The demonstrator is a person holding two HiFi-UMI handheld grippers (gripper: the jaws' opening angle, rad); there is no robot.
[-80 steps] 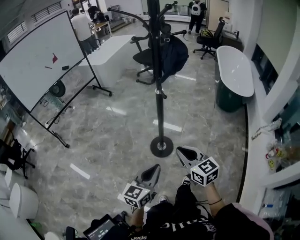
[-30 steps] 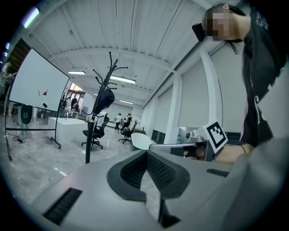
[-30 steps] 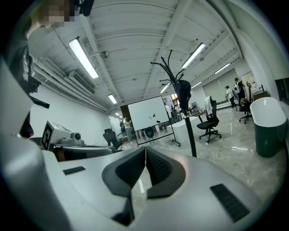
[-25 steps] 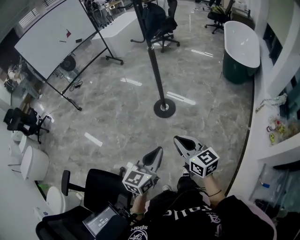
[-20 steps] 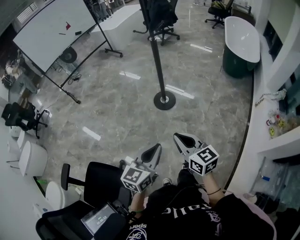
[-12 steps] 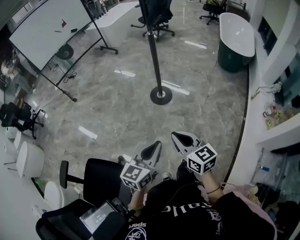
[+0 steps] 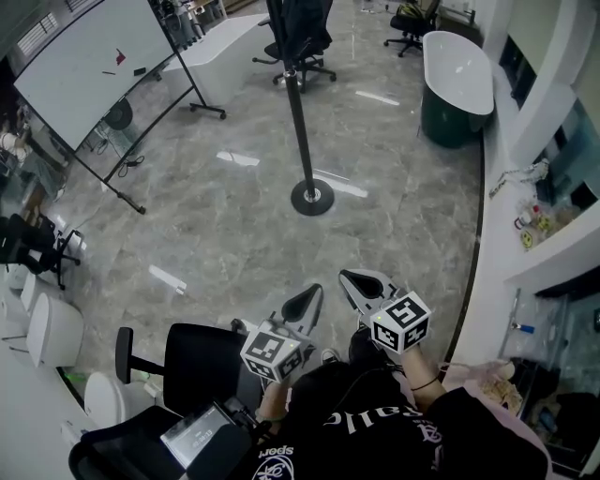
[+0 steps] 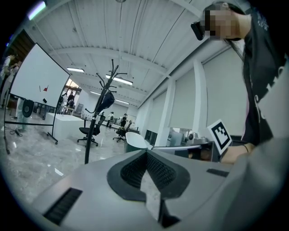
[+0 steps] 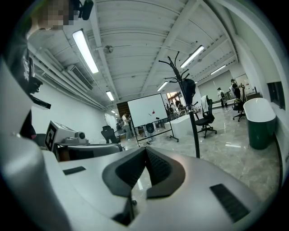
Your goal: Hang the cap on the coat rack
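Observation:
The black coat rack point(image 7: 298, 103) stands on its round base point(image 7: 312, 197) on the marble floor, well ahead of me. A dark item point(image 7: 302, 19) hangs high on it; I cannot tell whether it is the cap. My left gripper point(image 7: 309, 292) and right gripper point(image 7: 354, 279) are held side by side near my body, both shut with nothing between their pads. The left gripper view shows its jaws point(image 8: 146, 152) closed, the coat rack point(image 8: 92, 135) far off with the dark item point(image 8: 106, 100) on a branch. In the right gripper view the jaws point(image 9: 145, 149) are closed and the coat rack point(image 9: 188, 113) stands beyond.
A whiteboard on a wheeled stand point(image 7: 84, 56) is at the far left. A white and green tub point(image 7: 455, 70) sits at the far right, beside a curved white counter point(image 7: 534, 234). A black office chair point(image 7: 192, 361) is close at my left. Another chair point(image 7: 300, 56) stands behind the rack.
The view has drawn back from the coat rack, which now looks farther away. A black office chair has come into view at lower left. Both grippers stay shut and empty.

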